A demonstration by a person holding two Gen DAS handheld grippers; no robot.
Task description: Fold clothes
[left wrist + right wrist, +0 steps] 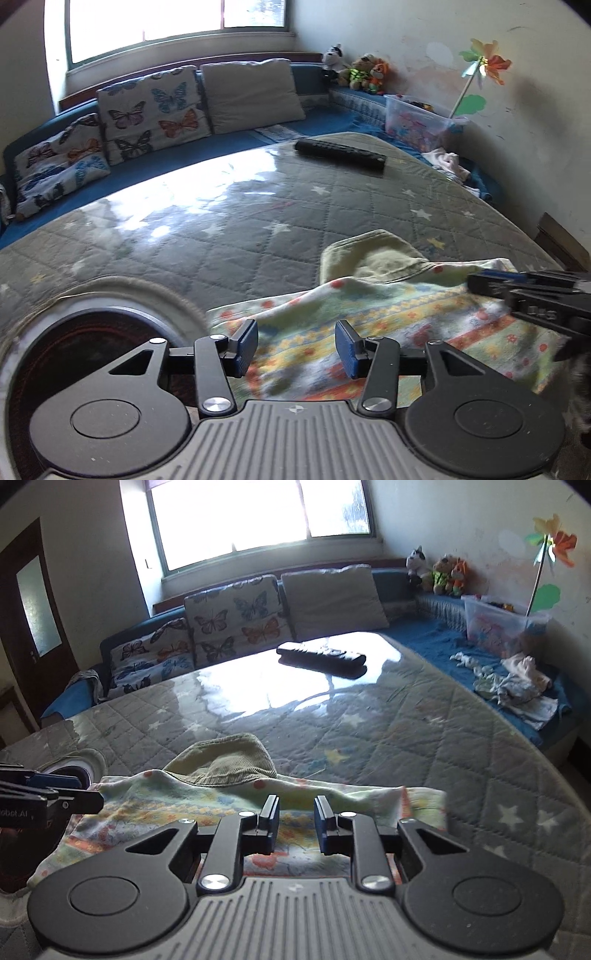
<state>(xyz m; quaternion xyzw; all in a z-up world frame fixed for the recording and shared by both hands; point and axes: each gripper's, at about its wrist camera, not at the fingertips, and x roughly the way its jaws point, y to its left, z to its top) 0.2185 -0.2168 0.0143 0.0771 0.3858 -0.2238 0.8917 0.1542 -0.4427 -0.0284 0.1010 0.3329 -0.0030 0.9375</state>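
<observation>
A small patterned garment with coloured stripes and dots lies rumpled on the glass-topped table; it also shows in the right wrist view. An olive corduroy piece lies at its far edge, also seen in the right wrist view. My left gripper is open and empty above the garment's near left part. My right gripper is open and empty above its right part; it shows at the right edge of the left wrist view. The left gripper shows at the left edge of the right wrist view.
A black remote control lies at the table's far side. A round opening sits at the table's near left. Behind is a blue sofa with butterfly cushions, plush toys, a plastic box and loose clothes.
</observation>
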